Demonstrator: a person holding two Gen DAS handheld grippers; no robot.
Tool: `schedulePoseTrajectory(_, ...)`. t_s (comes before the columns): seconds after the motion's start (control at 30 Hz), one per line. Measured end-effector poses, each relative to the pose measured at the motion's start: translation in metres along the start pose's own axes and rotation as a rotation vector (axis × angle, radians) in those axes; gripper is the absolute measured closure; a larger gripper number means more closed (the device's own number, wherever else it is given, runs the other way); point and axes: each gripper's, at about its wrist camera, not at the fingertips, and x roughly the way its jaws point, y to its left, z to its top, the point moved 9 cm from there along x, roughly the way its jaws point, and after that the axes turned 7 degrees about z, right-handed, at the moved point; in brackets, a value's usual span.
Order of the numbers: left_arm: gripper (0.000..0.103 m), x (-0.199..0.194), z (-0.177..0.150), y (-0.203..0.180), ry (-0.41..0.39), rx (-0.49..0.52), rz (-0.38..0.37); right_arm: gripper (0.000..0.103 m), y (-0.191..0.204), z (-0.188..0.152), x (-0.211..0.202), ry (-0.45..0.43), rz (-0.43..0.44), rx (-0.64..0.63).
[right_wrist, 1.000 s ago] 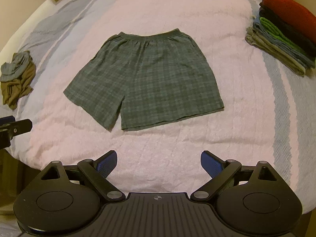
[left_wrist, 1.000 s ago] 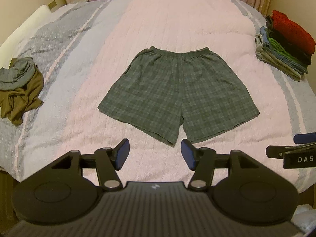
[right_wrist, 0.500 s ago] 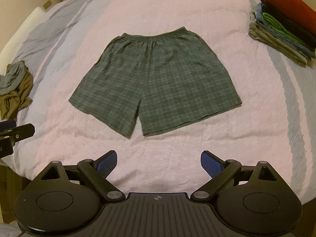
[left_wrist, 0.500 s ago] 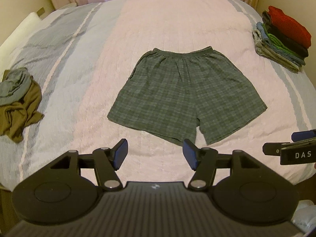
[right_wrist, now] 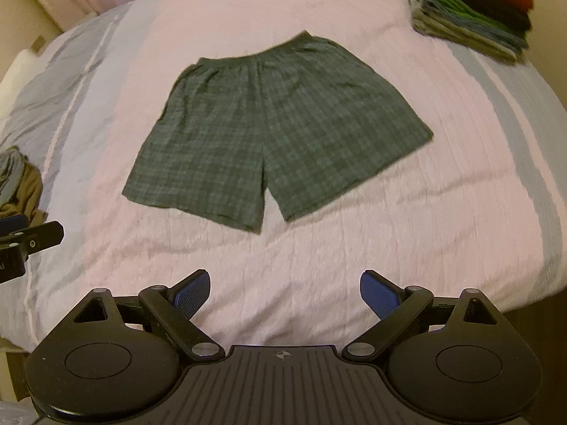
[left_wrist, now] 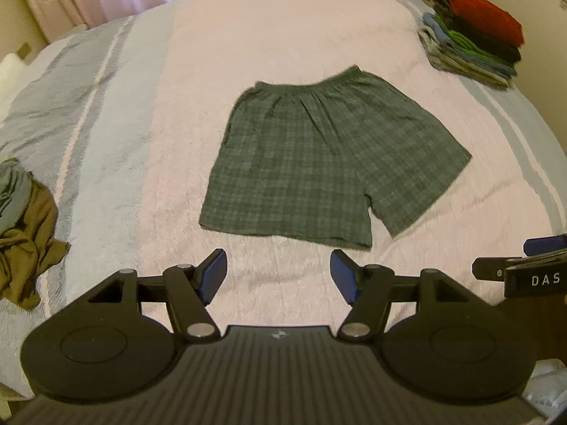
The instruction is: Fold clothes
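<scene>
Flat on the bed (left_wrist: 319,28), the shorts (left_wrist: 326,163) point waistband far, legs near; left gripper (left_wrist: 279,276) and right gripper (right_wrist: 284,295) gape empty, touching nothing

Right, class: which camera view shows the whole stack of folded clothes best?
The left wrist view: the stack of folded clothes sits fully in frame. In the right wrist view the stack is cut off by the top edge.

Dark green plaid shorts (left_wrist: 329,163) lie flat, unfolded, waistband farthest away.
</scene>
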Motion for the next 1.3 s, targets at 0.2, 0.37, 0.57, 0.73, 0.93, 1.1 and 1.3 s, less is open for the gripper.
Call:
schedulePoseTrajectory(0.2, 0.042, 0.021, -0.024, 0.004, 0.073, 0.026, -0.049, 0.009, -0.002, -0.024, 0.011, 0.046, -0.044, 0.043)
schedulePoseTrajectory(0.37, 0.042, 0.041, -0.038, 0.003, 0.142, 0.03, -0.07, 0.009, -0.004, -0.045, 0.02, 0.084, -0.082, 0.079)
schedulePoseTrajectory(0.57, 0.042, 0.066, -0.031, 0.006, 0.176, -0.011, -0.061, 0.009, -0.042, -0.002, 0.054, 0.049, -0.064, 0.09)
schedulePoseTrajectory(0.73, 0.042, 0.103, -0.012, 0.014, 0.197, -0.06, -0.038, 0.009, -0.077, 0.039, 0.083, 0.014, -0.044, 0.097)
schedulePoseTrajectory(0.93, 0.044, 0.163, 0.014, 0.006, 0.232, -0.112, -0.026, 0.009, -0.118, 0.088, 0.119, -0.028, -0.021, 0.105)
schedulePoseTrajectory(1.1, 0.045, 0.208, 0.051, -0.009, 0.2, -0.165, -0.08, 0.009, -0.166, 0.148, 0.14, -0.127, 0.024, 0.115)
schedulePoseTrajectory(1.3, 0.049, 0.252, 0.088, -0.004, 0.17, -0.258, -0.145, 0.023, -0.218, 0.225, 0.156, -0.273, 0.125, 0.106)
